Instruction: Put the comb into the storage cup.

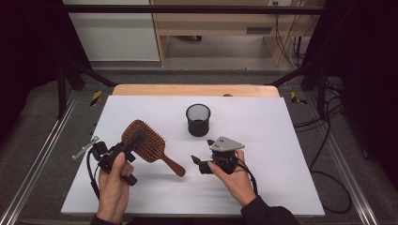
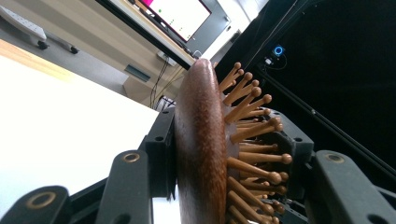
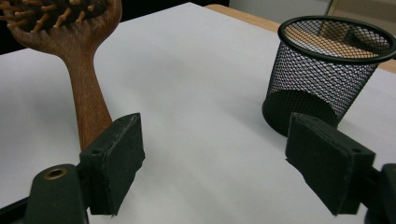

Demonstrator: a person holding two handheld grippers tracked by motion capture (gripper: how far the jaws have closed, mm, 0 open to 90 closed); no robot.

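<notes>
**Brush held by its head, handle free: risks at the handover**

The brown wooden paddle hairbrush (image 1: 149, 146) is held at the near left of the white counter (image 1: 263, 178), its oval head clamped between the jaws of the left gripper (image 1: 133, 140). In the left gripper view the head (image 2: 205, 154) is seen pinched edge-on, one jaw on the smooth back and the other against the wooden bristles. The handle points toward the right gripper (image 1: 201, 161), whose jaws are spread wide and hold nothing. In the right gripper view the handle (image 3: 86, 102) stands just beside the left jaw, not between the two.

A slip is judged the main risk: the rounded, polished back and the yielding bristles give the left gripper a poor seat, so the brush could rotate or drop if the handle were nudged. Should the right gripper be closed where it stands, the handle would likely be missed or knocked aside. The black wire-mesh cup (image 1: 198, 120), standing upright farther back near the centre, looks light and could be tipped by a swinging handle.
</notes>
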